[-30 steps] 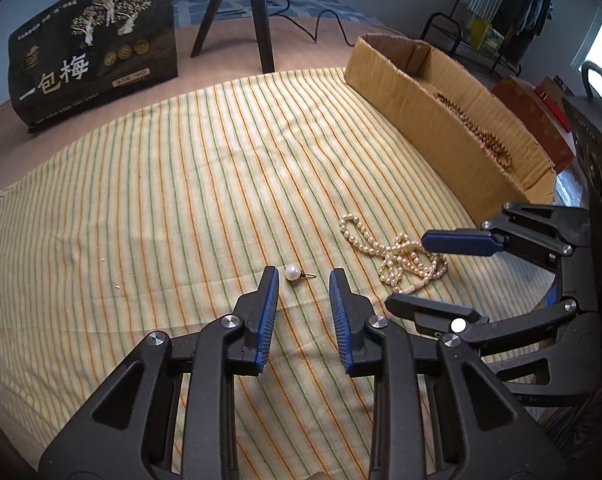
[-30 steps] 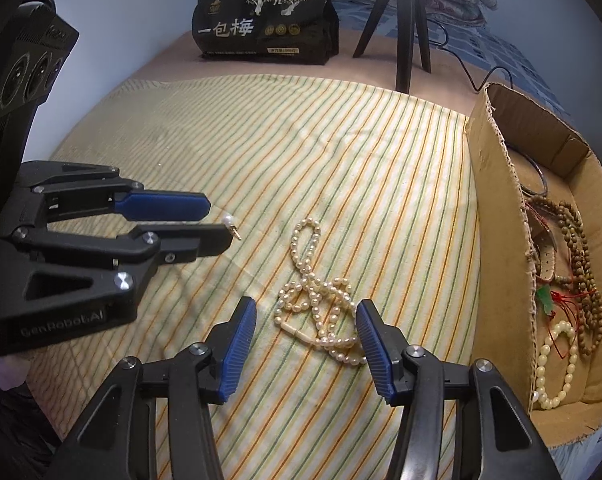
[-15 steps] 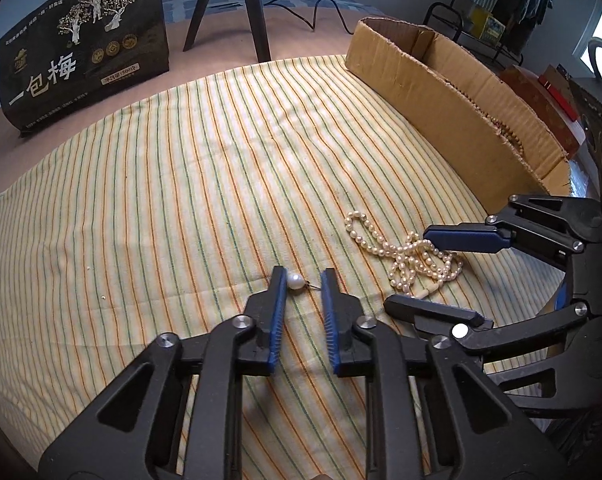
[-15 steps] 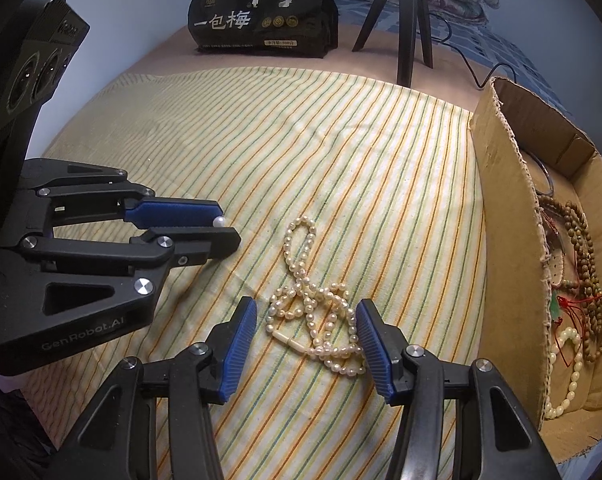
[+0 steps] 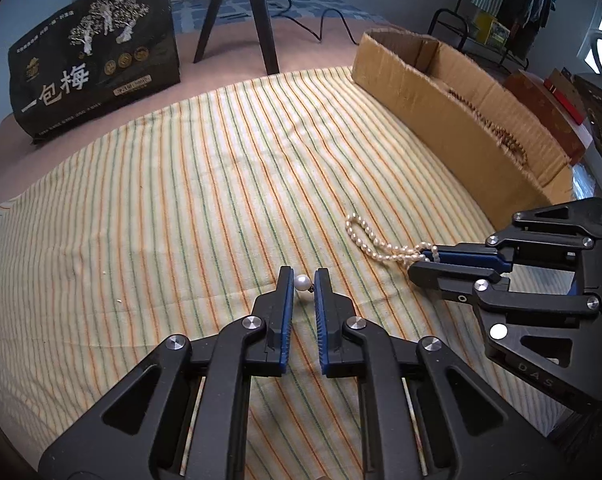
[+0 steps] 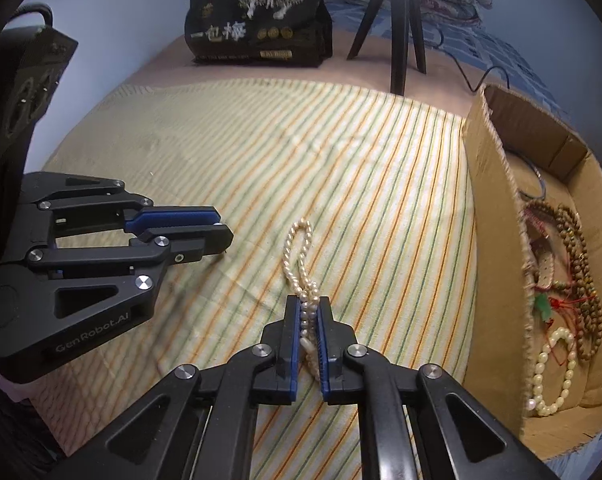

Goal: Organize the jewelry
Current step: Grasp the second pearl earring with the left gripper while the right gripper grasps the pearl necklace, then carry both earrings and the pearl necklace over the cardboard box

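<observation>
My left gripper [image 5: 302, 280] is shut on a single pearl earring [image 5: 302, 282], pinched between its blue fingertips just above the striped cloth [image 5: 205, 184]. My right gripper [image 6: 309, 312] is shut on a white pearl necklace [image 6: 299, 240]; a loop of it trails forward on the cloth. The necklace also shows in the left wrist view [image 5: 375, 246], with the right gripper [image 5: 429, 262] closed over its near end. The left gripper [image 6: 221, 234] shows at left in the right wrist view.
A long cardboard box [image 6: 497, 248] on the right holds wooden bead strands [image 6: 581, 264] and a pearl bracelet [image 6: 553, 372]. A black snack bag [image 5: 93, 68] and a tripod [image 5: 241, 12] stand at the back.
Both grippers have closed: the left on the pearl earring, the right on the bunched necklace, drawing its beads together between the fingers.
</observation>
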{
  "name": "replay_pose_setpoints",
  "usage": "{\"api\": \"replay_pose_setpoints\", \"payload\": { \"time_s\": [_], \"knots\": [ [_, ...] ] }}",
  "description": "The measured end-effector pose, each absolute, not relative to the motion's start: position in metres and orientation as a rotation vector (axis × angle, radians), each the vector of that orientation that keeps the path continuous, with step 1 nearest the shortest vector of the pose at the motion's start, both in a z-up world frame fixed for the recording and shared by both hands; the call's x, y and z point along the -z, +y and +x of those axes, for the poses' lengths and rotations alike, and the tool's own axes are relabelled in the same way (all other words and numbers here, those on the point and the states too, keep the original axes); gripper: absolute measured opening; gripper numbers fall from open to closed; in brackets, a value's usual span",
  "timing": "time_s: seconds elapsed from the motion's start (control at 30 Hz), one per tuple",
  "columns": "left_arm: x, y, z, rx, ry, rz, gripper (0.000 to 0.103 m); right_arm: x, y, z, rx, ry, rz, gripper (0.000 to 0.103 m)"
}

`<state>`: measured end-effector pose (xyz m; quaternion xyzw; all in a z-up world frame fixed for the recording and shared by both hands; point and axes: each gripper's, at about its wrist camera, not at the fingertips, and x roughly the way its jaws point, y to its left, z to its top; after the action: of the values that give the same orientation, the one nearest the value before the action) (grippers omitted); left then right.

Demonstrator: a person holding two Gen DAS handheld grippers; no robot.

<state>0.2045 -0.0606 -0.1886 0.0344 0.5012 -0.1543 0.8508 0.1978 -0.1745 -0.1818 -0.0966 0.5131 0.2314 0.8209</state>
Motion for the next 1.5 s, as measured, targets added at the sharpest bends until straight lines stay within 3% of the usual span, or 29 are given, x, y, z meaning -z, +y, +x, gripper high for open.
{"api": "replay_pose_setpoints", "payload": {
  "time_s": [0.9,1.5],
  "knots": [
    [0.084,-0.07,0.199,0.348,0.835,-0.041,0.008,0.057,-0.239,0.178,-0.405,0.78,-0.053,0.005],
    [0.064,-0.148,0.243,0.433,0.784,-0.02,0.008,0.042,-0.32,0.191,-0.275,0.738,0.062,0.005]
  ]
}}
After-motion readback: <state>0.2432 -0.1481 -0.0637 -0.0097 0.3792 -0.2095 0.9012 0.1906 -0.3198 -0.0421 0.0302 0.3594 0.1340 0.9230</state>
